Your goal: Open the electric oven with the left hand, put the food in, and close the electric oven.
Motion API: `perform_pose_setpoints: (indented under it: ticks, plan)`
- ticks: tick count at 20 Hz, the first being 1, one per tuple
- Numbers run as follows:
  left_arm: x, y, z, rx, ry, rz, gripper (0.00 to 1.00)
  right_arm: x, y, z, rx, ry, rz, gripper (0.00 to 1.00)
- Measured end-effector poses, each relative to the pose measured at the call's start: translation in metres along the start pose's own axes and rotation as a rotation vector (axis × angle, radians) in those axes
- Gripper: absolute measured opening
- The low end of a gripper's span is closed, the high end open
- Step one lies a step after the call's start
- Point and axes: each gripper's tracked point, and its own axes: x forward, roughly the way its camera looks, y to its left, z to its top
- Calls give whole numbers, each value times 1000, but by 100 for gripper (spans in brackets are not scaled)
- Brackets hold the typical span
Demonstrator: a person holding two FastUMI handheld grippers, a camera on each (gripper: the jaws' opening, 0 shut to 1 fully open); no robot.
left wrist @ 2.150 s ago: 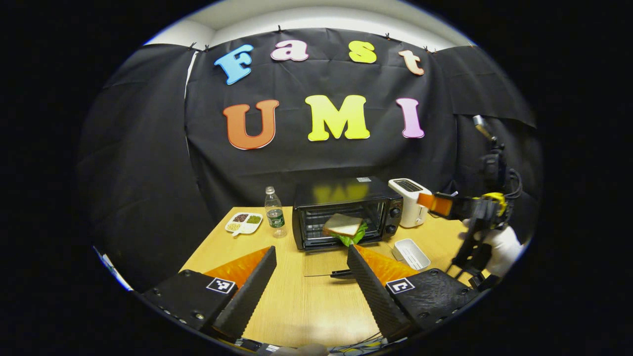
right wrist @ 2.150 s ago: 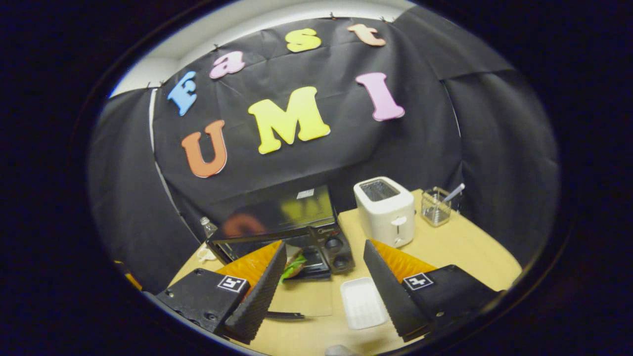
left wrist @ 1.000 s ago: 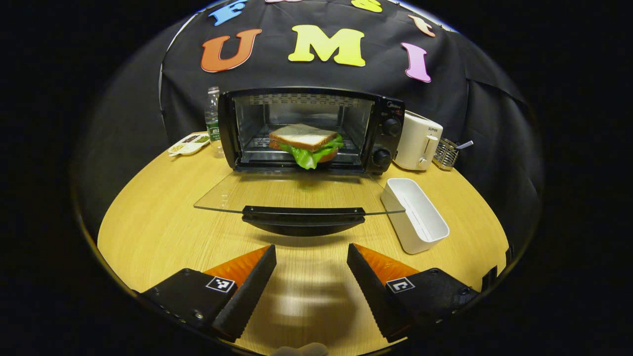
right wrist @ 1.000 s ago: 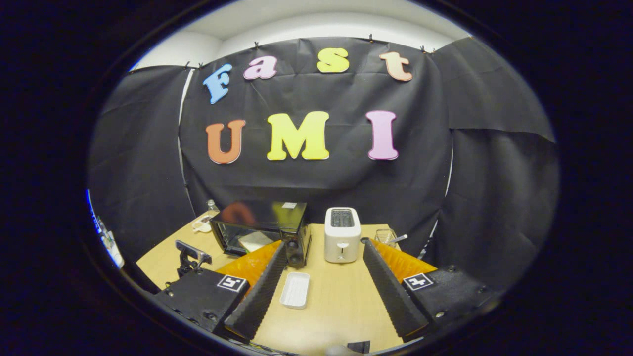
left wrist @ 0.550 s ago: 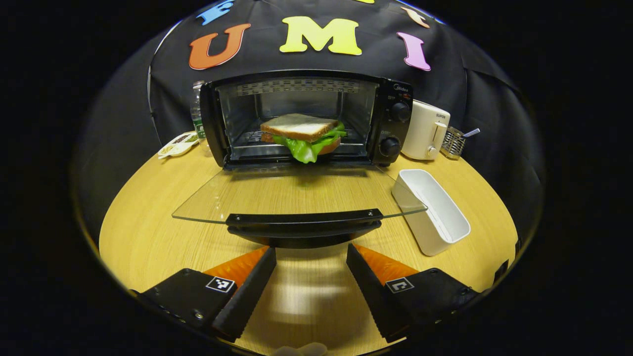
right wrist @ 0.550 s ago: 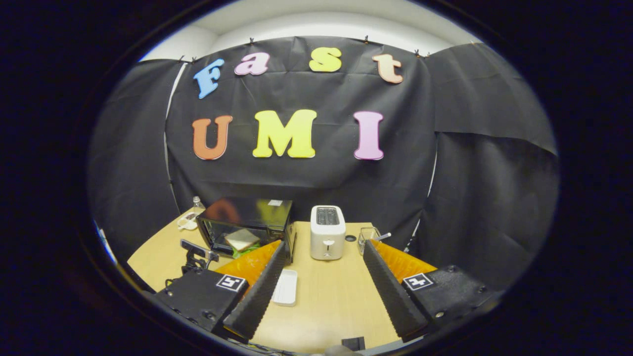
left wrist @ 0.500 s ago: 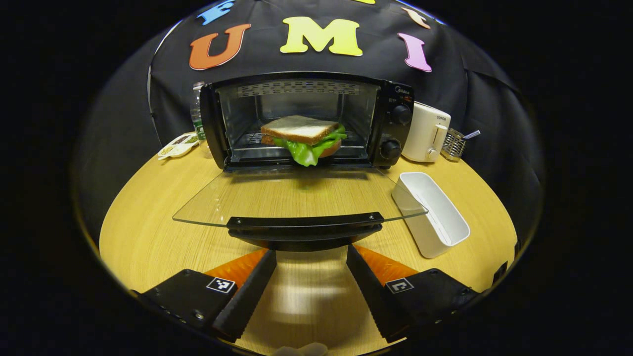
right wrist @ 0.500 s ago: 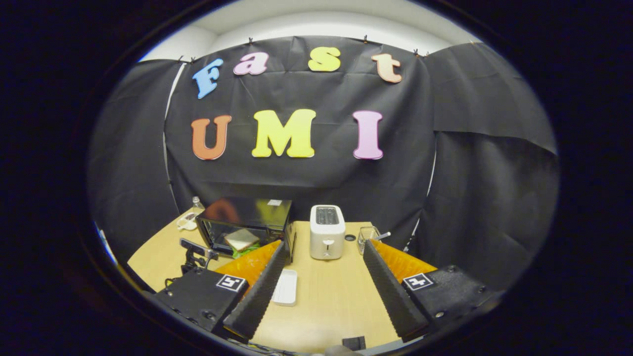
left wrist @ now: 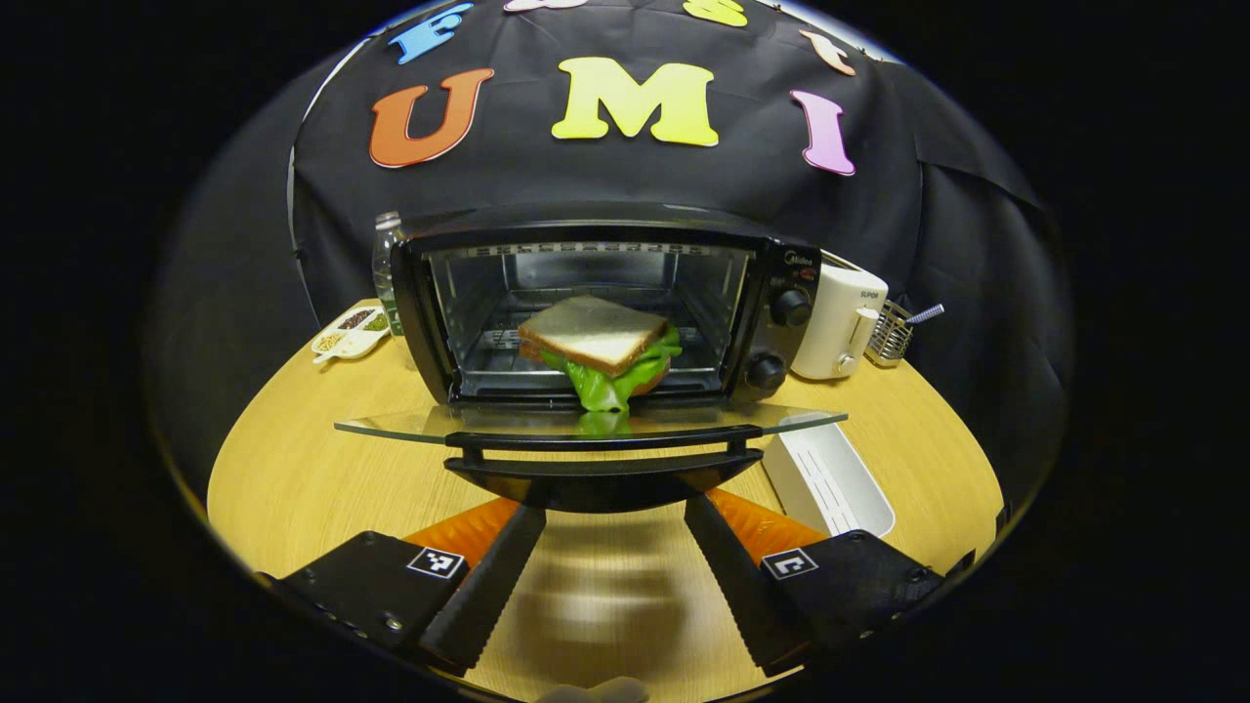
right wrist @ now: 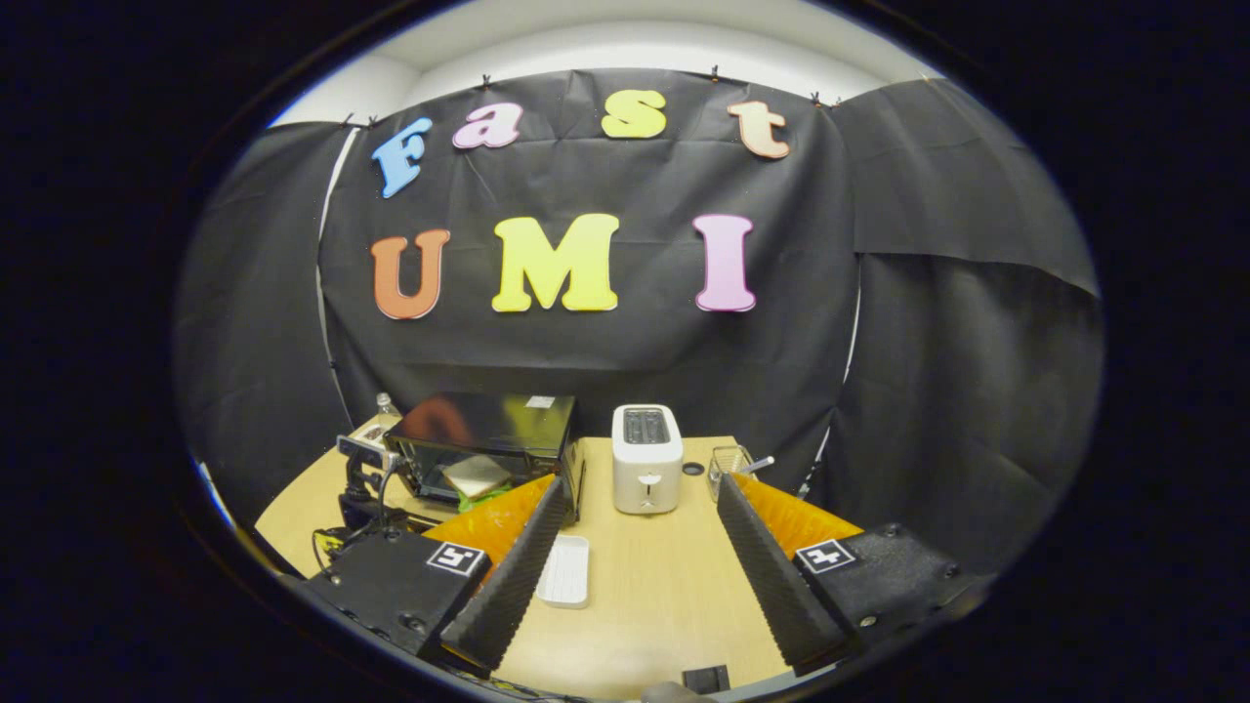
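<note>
The black electric oven (left wrist: 781,283) stands at the table's back with its glass door (left wrist: 586,422) hanging nearly level, seen almost edge-on. A sandwich (left wrist: 598,347) with white bread and green lettuce lies on the rack inside. My left gripper (left wrist: 613,510) is open, its fingertips just under the door's black handle (left wrist: 601,459); nothing is between the fingers, and contact is unclear. In the right gripper view the oven (right wrist: 488,420) and sandwich (right wrist: 474,475) sit far left. My right gripper (right wrist: 640,481) hangs open and empty above the table, well back.
A white toaster (left wrist: 840,317) stands right of the oven, with a wire holder (left wrist: 889,332) beyond it. A white tray (left wrist: 825,478) lies by the door's right corner. A water bottle (left wrist: 386,254) and a snack dish (left wrist: 352,330) sit left of the oven.
The left gripper has closed in from afar and come up under the door handle. The door has risen from lying flat. The right gripper pulled back from the oven and now holds still.
</note>
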Motion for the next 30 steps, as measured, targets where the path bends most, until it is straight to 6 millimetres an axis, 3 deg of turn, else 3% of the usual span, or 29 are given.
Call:
perform_pose_setpoints:
  ticks: [1, 2, 3, 4, 14, 18, 23, 24, 25, 30]
  plan:
    - [2, 1, 8, 1, -9, 3, 95, 2, -3, 0, 3, 1, -5, 100]
    - [4, 0, 15, 3, -14, 5, 95, 5, -6, 0, 8, 2, -8, 90]
    - [7, 1, 22, 6, -23, 9, 95, 8, -8, 1, 15, 1, -11, 90]
    - [9, 3, 28, 6, -28, 15, 95, 15, -13, 3, 20, -1, -13, 100]
    - [37, 5, 89, -1, -89, 27, 95, 24, -21, 2, 17, 5, -32, 100]
    - [44, 5, 100, -6, -102, 30, 94, 21, -24, 0, 23, 7, -37, 100]
    - [43, 4, 97, 1, -94, 29, 95, 19, -26, -1, 30, 10, -41, 100]
    - [42, 4, 97, 0, -97, 27, 94, 18, -25, -2, 31, 10, -40, 90]
    - [40, 4, 97, 1, -96, 30, 95, 17, -25, -1, 31, 9, -38, 100]
    - [10, 4, 114, 0, -148, 28, 95, 11, -12, 11, 9, -21, -12, 100]
